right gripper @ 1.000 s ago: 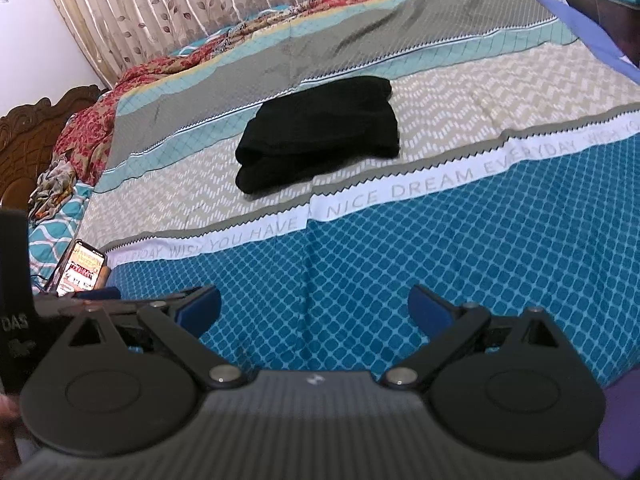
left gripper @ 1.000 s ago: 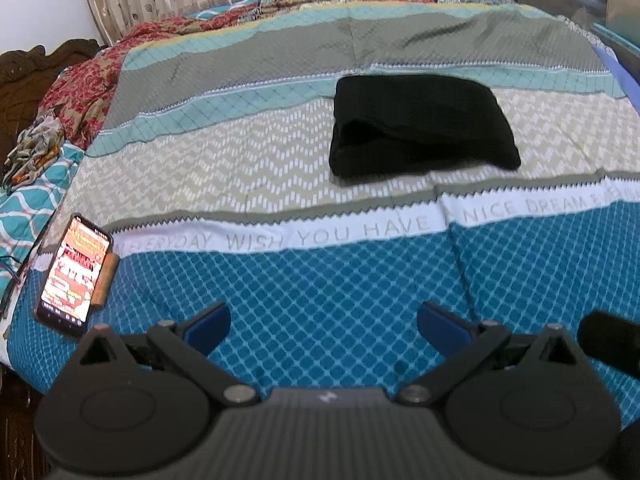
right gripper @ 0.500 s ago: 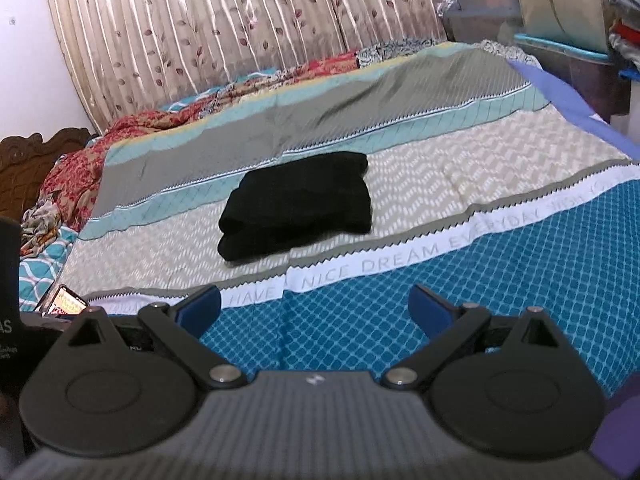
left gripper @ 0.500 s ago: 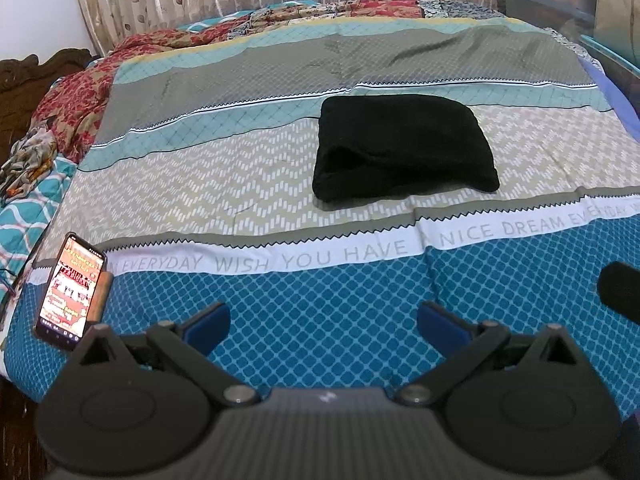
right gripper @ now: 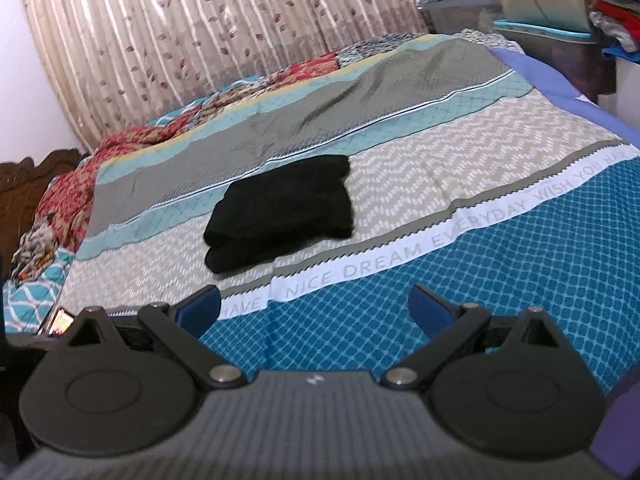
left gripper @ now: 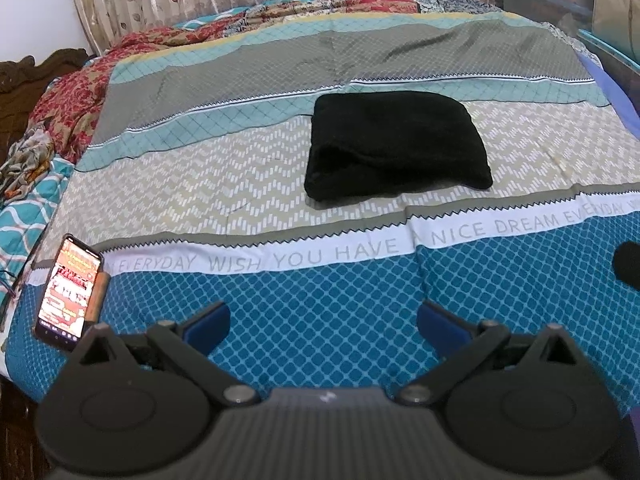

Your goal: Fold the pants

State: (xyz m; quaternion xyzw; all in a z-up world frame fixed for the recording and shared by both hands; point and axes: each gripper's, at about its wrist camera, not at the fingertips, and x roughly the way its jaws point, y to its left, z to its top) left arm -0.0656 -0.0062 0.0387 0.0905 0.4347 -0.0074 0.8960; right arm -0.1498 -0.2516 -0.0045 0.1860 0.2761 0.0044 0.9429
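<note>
The black pants [left gripper: 394, 146] lie folded into a compact bundle on the beige zigzag band of the bedspread [left gripper: 200, 184]; they also show in the right wrist view [right gripper: 280, 212]. My left gripper [left gripper: 322, 326] is open and empty, held over the blue diamond band near the bed's front edge, well short of the pants. My right gripper [right gripper: 314, 308] is open and empty, also back over the blue band, with the pants ahead and slightly left.
A lit phone [left gripper: 68, 288] rests at the front left corner of the bed. Crumpled patterned blankets [left gripper: 68, 104] lie along the left side by a wooden headboard [left gripper: 36, 72]. Curtains [right gripper: 200, 28] hang behind. Storage bins and stacked clothes [right gripper: 608, 8] stand at right.
Both grippers have drawn back and tilted up from the bed, so the pants look farther away. The pants have not moved. Both grippers stay open.
</note>
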